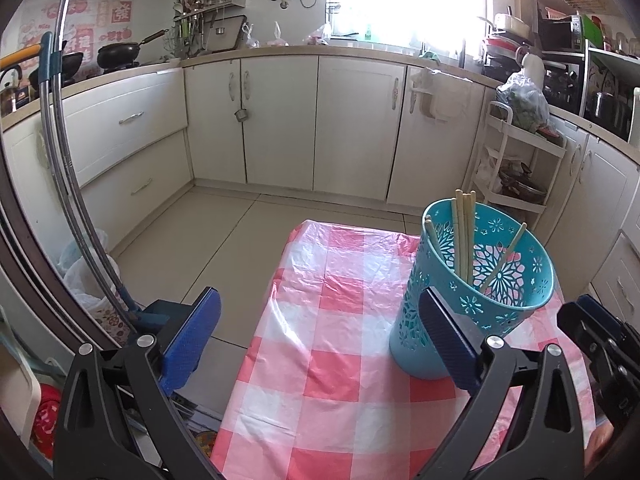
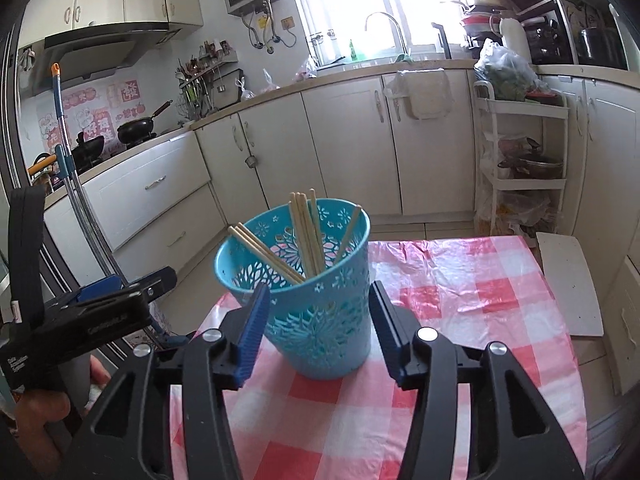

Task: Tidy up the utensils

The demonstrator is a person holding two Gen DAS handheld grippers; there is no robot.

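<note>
While the left gripper [image 1: 320, 336] hangs wide apart and empty over the left edge of the checked tablecloth [image 1: 320, 400], nothing lies between its blue pads [image 1: 192, 336]. To its right stands the teal perforated holder [image 1: 480, 292], upright on the cloth, with the wooden chopsticks [image 1: 464, 236] already leaning inside it, some to the left rim, some upright, one to the right. Further right, the right gripper [image 2: 316, 320] is spread around the holder's lower wall [image 2: 320, 320]; whether the pads touch it I cannot tell, but they do not seem to be clamped. No loose utensil shows on the cloth, so the sorting looks nearly finished. Next would likely be closing on the holder to shift it, squeezing gently, since the thin plastic may flex or tip.
</note>
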